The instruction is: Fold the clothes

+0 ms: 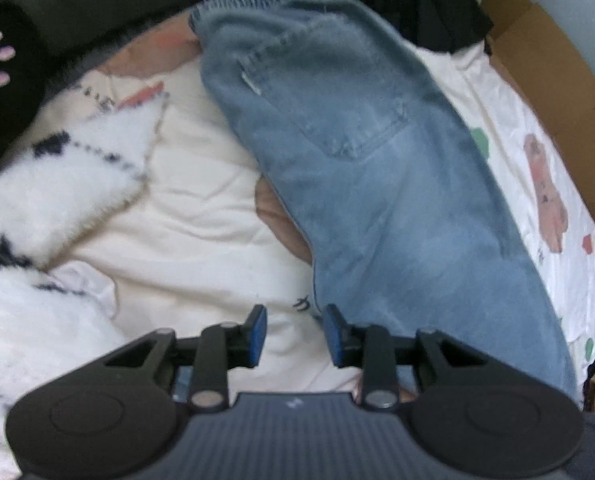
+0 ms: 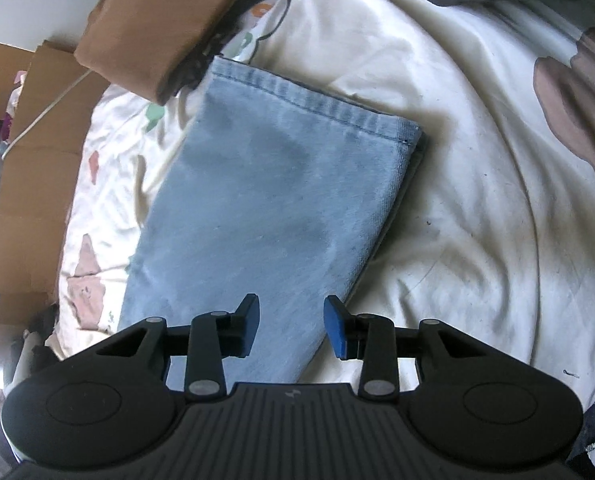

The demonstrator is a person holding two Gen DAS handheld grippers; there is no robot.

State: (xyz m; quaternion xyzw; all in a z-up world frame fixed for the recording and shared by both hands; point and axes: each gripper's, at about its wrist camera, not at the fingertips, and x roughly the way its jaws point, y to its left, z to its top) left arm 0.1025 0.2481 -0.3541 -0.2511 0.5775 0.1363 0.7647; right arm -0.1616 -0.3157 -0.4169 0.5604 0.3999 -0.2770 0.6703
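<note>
Light-blue jeans (image 1: 377, 168) lie lengthwise on a cream printed bedsheet (image 1: 201, 208), hem end (image 2: 317, 100) beside a folded brown garment (image 2: 157, 28). The left gripper (image 1: 294, 336) and right gripper (image 2: 291, 330) hover over them, jaws spread, holding nothing.

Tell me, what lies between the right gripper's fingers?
Only jeans, seen in the right wrist view: the open right gripper hovers over the leg, gripping nothing.

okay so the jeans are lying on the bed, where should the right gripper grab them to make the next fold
Probably the hemmed leg end of the jeans, at its corner. That edge lies flat and free on the sheet, so the open right hand-held gripper could slide in from the bare sheet side and pinch both layers.
</note>
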